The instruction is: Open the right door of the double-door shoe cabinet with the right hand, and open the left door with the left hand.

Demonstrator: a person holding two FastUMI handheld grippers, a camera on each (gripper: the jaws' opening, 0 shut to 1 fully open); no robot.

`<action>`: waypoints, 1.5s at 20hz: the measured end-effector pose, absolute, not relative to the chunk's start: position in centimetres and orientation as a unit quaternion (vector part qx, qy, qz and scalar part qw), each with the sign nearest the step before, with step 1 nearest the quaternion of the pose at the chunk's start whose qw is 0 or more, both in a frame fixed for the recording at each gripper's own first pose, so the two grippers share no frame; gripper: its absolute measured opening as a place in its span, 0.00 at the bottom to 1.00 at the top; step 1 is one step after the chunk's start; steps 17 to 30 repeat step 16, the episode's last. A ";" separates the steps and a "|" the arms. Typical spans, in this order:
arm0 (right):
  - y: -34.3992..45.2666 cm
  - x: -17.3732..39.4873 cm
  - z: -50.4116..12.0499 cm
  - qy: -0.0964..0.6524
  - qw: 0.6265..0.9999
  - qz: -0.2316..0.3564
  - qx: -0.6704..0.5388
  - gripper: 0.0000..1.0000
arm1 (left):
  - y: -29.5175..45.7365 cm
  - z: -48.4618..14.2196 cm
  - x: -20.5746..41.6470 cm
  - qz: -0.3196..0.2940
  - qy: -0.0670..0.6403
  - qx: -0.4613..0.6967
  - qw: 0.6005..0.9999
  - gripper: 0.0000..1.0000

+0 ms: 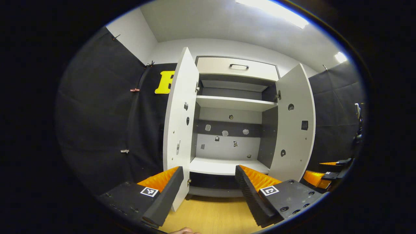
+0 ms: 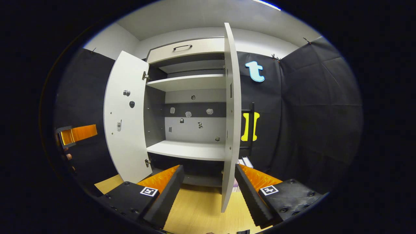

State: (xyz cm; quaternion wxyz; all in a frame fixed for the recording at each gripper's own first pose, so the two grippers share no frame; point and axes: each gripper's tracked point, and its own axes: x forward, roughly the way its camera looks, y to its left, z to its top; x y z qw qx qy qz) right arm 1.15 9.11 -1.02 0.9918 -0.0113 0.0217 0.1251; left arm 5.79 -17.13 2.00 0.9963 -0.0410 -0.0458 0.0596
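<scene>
The white double-door shoe cabinet (image 1: 234,104) stands ahead with both doors swung wide. In the left gripper view the left door (image 1: 180,123) hangs edge-on, its lower edge just inside my left gripper (image 1: 208,169), close to the left-hand finger (image 1: 162,195). The jaws stand wide apart and do not press it. The right door (image 1: 294,130) angles outward beyond. In the right gripper view the right door (image 2: 231,107) stands edge-on within my right gripper (image 2: 208,167), near the right-hand finger (image 2: 250,191), also unpressed. The left door (image 2: 126,120) is open at the left.
Bare shelves (image 1: 227,165) show inside, with a closed drawer and its dark handle (image 1: 239,66) on top. Light wooden floor (image 1: 211,214) lies below. The right gripper (image 1: 328,172) shows at the far right. The left gripper (image 2: 78,134) and a hand (image 2: 67,156) show at the far left.
</scene>
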 end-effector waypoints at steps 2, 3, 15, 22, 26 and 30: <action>9.5 0.7 -1.0 0.018 0.992 0.122 -0.010 0.98 | -16.8 1.6 5.5 0.054 -0.045 -0.047 0.996 0.98; 9.7 0.5 -1.1 0.018 0.993 0.118 -0.010 0.98 | -16.4 1.5 5.5 0.052 -0.047 -0.043 0.997 0.98; 11.8 -1.6 -2.9 0.028 0.997 0.072 0.018 0.98 | -12.7 -1.8 4.7 0.023 -0.024 -0.007 0.999 0.95; 12.1 -1.6 -2.8 0.027 0.997 0.072 0.020 0.98 | -12.7 -1.8 4.6 0.020 -0.025 -0.003 0.999 0.95; 12.1 -1.6 -2.8 0.027 0.997 0.072 0.020 0.98 | -12.7 -1.8 4.6 0.020 -0.025 -0.003 0.999 0.95; 12.1 -1.6 -2.8 0.027 0.997 0.072 0.020 0.98 | -12.7 -1.8 4.6 0.020 -0.025 -0.003 0.999 0.95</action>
